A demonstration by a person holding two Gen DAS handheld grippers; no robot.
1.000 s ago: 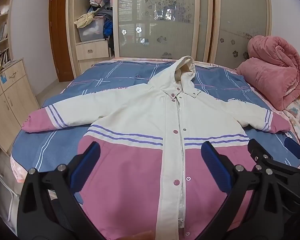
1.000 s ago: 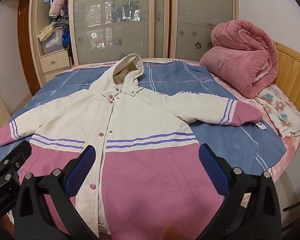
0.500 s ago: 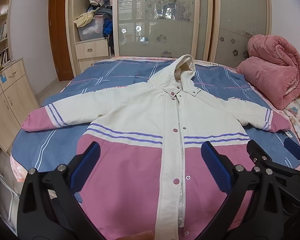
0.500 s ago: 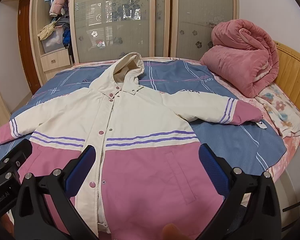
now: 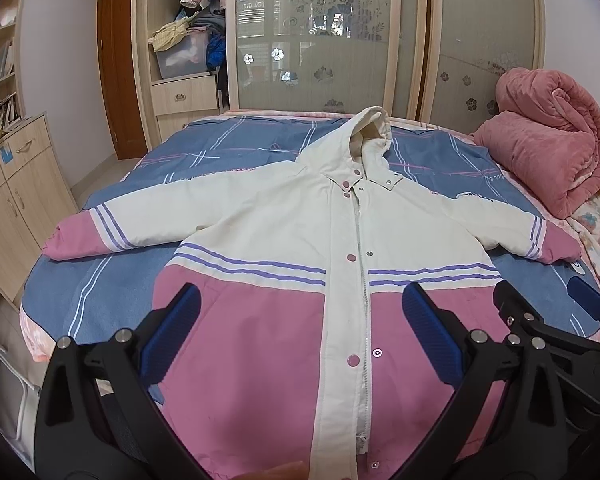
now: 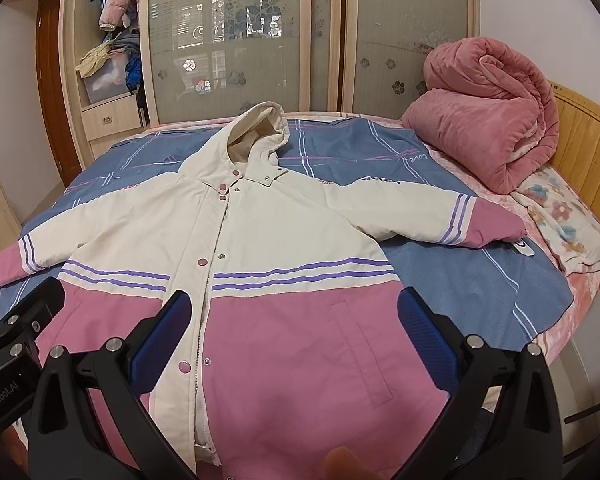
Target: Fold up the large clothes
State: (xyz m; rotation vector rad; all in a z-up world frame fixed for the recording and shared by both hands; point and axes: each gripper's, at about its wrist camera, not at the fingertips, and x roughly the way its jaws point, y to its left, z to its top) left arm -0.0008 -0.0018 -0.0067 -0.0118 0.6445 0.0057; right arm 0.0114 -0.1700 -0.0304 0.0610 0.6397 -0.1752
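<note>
A cream and pink hooded jacket (image 5: 300,240) lies flat, front up, on the bed with both sleeves spread out; it also shows in the right wrist view (image 6: 260,248). My left gripper (image 5: 300,320) is open and empty above the jacket's pink lower part, left of the zip. My right gripper (image 6: 294,320) is open and empty above the pink lower right panel. The right gripper's body (image 5: 548,320) shows at the right edge of the left wrist view.
The bed has a blue plaid cover (image 5: 112,288). A rolled pink quilt (image 6: 488,120) lies at the bed's far right by a wooden headboard (image 6: 580,128). Wardrobe sliding doors (image 5: 312,32) stand behind; a low cabinet (image 5: 16,200) stands at the left.
Both grippers have drifted slightly; the jacket sits a little lower and nearer in view. Nothing was gripped.
</note>
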